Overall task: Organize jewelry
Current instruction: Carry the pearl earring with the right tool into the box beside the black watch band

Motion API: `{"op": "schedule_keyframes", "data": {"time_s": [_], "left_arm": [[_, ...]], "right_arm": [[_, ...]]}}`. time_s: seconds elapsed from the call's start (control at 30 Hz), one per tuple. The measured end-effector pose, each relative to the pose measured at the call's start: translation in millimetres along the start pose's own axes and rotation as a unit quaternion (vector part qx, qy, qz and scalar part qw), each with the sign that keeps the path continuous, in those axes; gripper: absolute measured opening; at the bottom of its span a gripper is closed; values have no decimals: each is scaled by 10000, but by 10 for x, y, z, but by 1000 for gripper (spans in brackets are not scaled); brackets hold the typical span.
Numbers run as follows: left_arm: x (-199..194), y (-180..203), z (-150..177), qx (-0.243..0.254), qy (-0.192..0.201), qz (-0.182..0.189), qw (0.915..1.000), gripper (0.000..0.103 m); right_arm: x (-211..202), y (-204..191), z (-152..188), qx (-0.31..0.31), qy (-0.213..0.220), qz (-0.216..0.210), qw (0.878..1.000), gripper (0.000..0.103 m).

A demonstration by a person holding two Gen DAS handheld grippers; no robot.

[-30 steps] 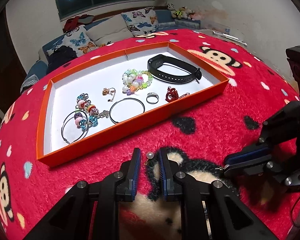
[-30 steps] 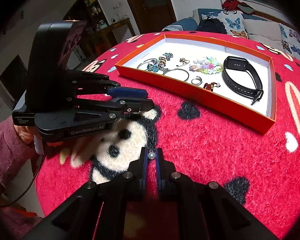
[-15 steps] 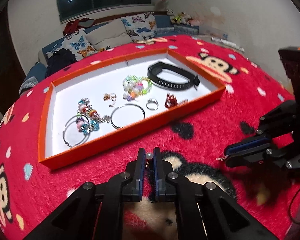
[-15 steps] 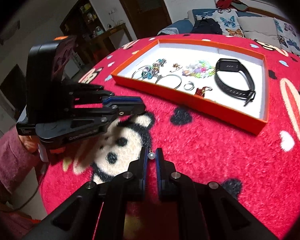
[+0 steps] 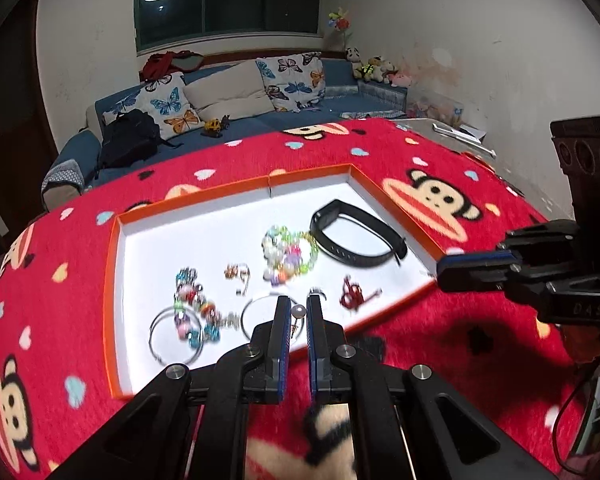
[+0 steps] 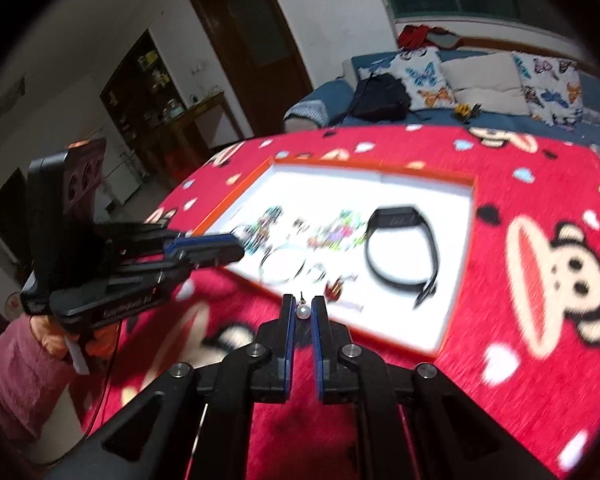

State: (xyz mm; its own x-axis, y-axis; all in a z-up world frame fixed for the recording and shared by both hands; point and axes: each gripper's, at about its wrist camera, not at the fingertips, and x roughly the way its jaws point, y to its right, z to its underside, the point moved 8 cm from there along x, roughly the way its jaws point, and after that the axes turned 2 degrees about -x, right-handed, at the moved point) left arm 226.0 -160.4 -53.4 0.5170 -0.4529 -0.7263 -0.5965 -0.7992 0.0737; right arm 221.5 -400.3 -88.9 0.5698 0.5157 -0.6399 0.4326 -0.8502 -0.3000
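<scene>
- Left wrist view: my left gripper (image 5: 299,312) is pinched tight on a pearl earring (image 5: 298,311), above the orange tray (image 5: 114,280)'s near edge. Lower gently onto bare white floor.
- Right wrist view: my right gripper (image 6: 303,312) clamps a second pearl earring (image 6: 303,311) just short of the tray. Set it beside its partner.

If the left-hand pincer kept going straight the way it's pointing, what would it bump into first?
Probably the orange tray. The left gripper, shut on a pearl earring, points down over the tray's near side, towards the plain silver bangle and small ring. Depth is hard to judge.
</scene>
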Motion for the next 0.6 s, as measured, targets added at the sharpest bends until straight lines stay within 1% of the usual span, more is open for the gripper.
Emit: {"op": "schedule_keyframes", "data": {"time_s": [0.1,0.2,0.3,0.4,0.6], "left_arm": [[141,6,-60,-9,-87,15,10000,7],[275,8,-57,-49,-190,91,9998,7],[390,11,-29,-43,-304,126,9994,7],[472,37,7,-13,-388,176,9991,7],[610,37,51,13,-530,163,9985,7]], "right_arm": [[74,125,-88,26,47,189,9998,10],[156,256,-122,129,47,286,9995,10],[284,410,-178,216,7,475,9986,10],[307,503,-190,364,-52,492,9981,10],[449,613,-217,457,-206,582,9970,10]]}}
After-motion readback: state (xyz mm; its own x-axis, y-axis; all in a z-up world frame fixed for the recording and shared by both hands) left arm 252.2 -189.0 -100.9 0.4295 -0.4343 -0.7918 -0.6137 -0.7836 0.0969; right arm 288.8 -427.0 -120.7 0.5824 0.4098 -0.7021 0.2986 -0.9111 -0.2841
